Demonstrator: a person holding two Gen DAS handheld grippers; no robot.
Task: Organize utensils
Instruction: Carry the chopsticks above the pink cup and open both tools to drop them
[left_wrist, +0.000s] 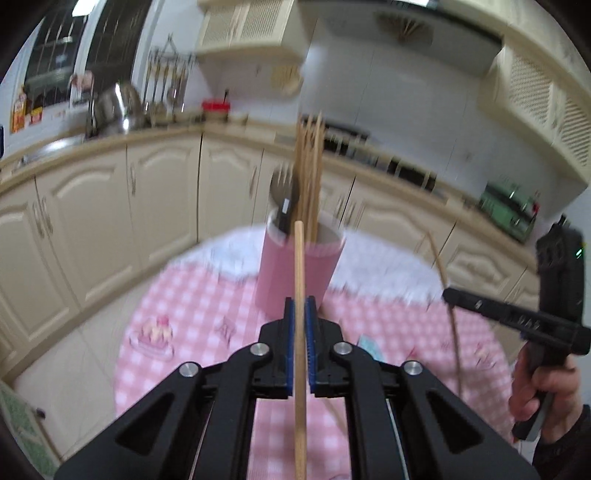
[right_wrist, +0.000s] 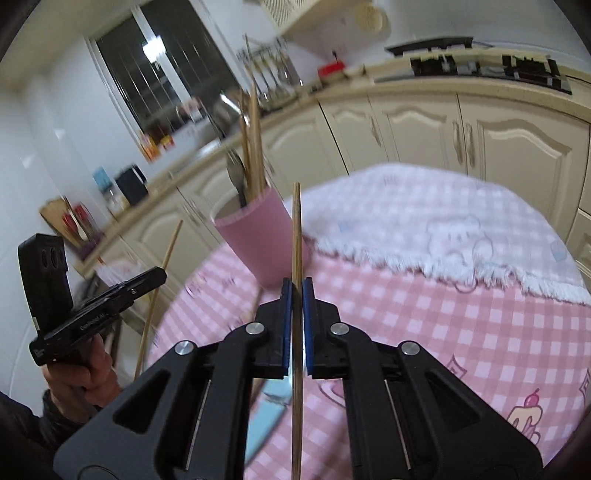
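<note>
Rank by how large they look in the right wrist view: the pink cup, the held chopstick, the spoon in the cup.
1. Pink cup: covers the most area.
2. Chopstick in the right gripper: longest, but thin, and enlarged by nearness to the camera.
3. Spoon: smallest, partly hidden inside the cup.

A home kitchen: cream cabinets (left_wrist: 162, 206) under a counter, a gas hob (right_wrist: 487, 68), hanging ladles (left_wrist: 166, 85), a pink-checked table (right_wrist: 424, 317).

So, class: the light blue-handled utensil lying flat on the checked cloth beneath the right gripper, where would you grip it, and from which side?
Grip the blue handle near its middle, coming from above with the jaws across its width. It lies flat on the tablecloth, so only its long side edges offer purchase. The right gripper is already shut on a chopstick.
</note>
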